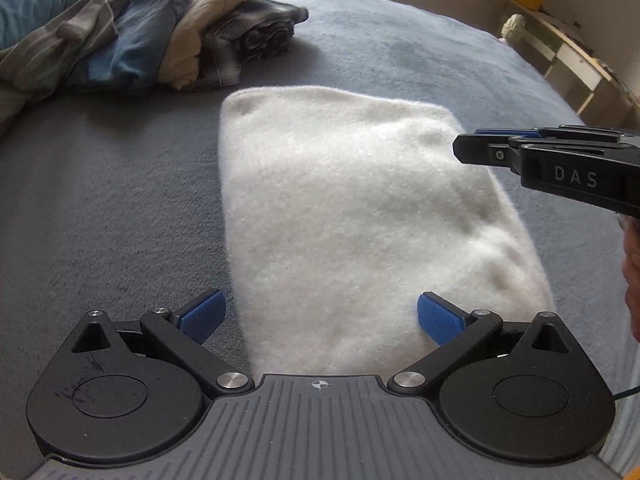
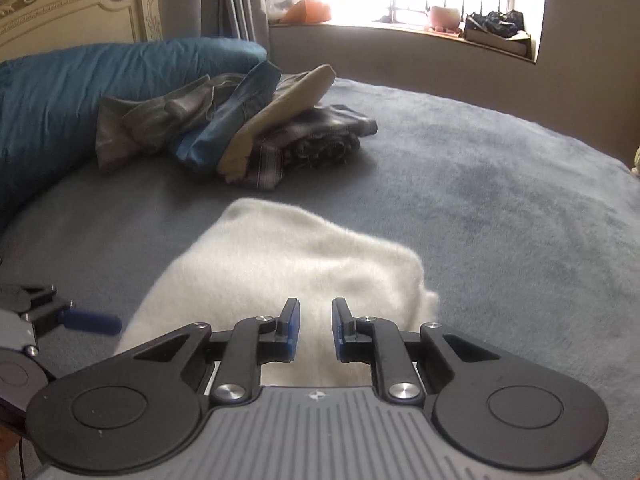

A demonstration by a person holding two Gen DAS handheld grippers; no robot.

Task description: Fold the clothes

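Observation:
A fluffy white garment [image 1: 340,220] lies folded into a flat rectangle on the grey-blue bed cover [image 1: 100,200]. My left gripper [image 1: 320,312] hovers over its near end, jaws spread wide, with nothing between the blue pads. My right gripper [image 1: 460,148] reaches in from the right above the garment's far right corner. In the right wrist view, that gripper [image 2: 316,320] stands over the white garment [image 2: 280,264] with its pads a narrow gap apart and nothing caught between them. One blue finger [image 2: 92,322] of the left gripper shows at the lower left.
A heap of unfolded clothes [image 1: 140,40] lies at the far left of the bed: denim, beige, striped and plaid pieces. A blue pillow [image 2: 80,92] lies behind it by the headboard [image 2: 60,4]. A wooden shelf [image 1: 580,64] stands past the bed's right edge.

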